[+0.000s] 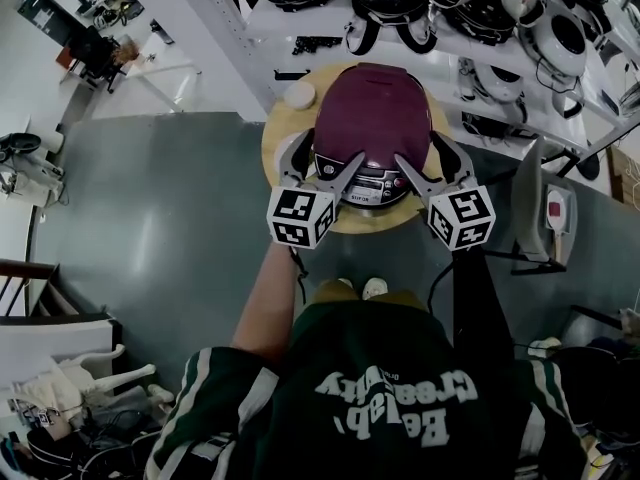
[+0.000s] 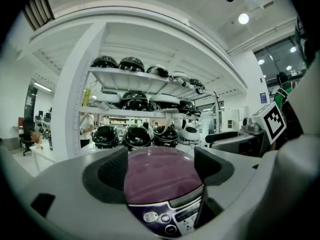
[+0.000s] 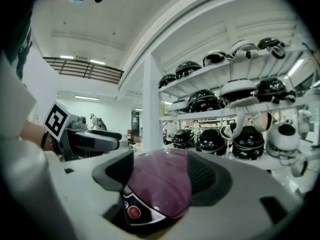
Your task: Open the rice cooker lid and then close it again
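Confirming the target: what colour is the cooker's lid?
The lid is dark purple-maroon, clearest in the head view.

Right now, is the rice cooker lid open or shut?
Shut. The purple lid lies flat, front edge down against the control panel; no gap shows.

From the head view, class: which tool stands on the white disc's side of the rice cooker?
The left tool: it flanks the rice cooker on the white disc's side; the right tool is opposite.

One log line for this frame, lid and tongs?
lid: shut | left tongs: open, at cooker front | right tongs: open, at cooker front
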The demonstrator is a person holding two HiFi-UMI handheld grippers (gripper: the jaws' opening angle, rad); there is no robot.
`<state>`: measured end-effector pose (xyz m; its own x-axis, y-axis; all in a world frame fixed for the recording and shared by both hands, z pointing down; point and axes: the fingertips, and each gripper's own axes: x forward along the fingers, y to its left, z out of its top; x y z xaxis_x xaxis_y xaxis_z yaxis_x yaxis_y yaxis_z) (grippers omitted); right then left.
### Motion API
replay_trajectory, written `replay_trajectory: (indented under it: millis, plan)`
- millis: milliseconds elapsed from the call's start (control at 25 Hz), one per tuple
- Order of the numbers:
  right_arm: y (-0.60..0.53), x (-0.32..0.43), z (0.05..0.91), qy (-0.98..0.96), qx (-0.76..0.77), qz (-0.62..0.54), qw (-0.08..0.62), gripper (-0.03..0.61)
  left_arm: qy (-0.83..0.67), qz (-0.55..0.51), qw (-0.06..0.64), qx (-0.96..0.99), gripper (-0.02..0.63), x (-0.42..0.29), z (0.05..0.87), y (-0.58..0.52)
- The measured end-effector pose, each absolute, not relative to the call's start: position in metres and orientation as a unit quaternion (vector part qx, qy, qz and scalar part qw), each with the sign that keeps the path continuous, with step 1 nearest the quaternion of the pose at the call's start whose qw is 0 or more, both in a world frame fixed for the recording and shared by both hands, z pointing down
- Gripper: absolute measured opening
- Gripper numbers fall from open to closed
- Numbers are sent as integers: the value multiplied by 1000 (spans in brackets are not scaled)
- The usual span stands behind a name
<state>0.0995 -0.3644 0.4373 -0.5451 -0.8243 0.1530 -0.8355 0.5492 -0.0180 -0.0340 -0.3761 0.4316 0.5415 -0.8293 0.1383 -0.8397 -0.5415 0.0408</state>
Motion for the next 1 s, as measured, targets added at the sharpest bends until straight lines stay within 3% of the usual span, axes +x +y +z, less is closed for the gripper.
replay_trajectory:
  millis: [400,440,560,680,760,800,840,1000]
  plan:
    - [-351,102,395,-879,474,-2,47,326,-476,32,-26,878,405,-29,370,-354]
    - [-351,103,393,-877,477,-6,49,314,-479,32,-28,877,369,-29,367,-353]
    - [-350,105,390,-872,486,-18,56,242,-486,31,-31,873,171,-29,363,-350]
    - [-345,108,386,-868,493,-26,57,158,-487,37,-31,872,120,-27,363,-347]
    - [-342,111,383,-863,501,-31,57,98,-490,48,-37,870,0,-26,365,-344]
    - [-341,113,381,-861,504,-32,54,21,-490,50,-40,869,0,-26,365,-342]
    - [-339,115,380,-860,507,-30,48,3,-491,49,-42,869,0,-26,364,-341]
    - [-334,120,375,-857,513,-35,38,3,-497,43,-40,866,0,-29,361,-337]
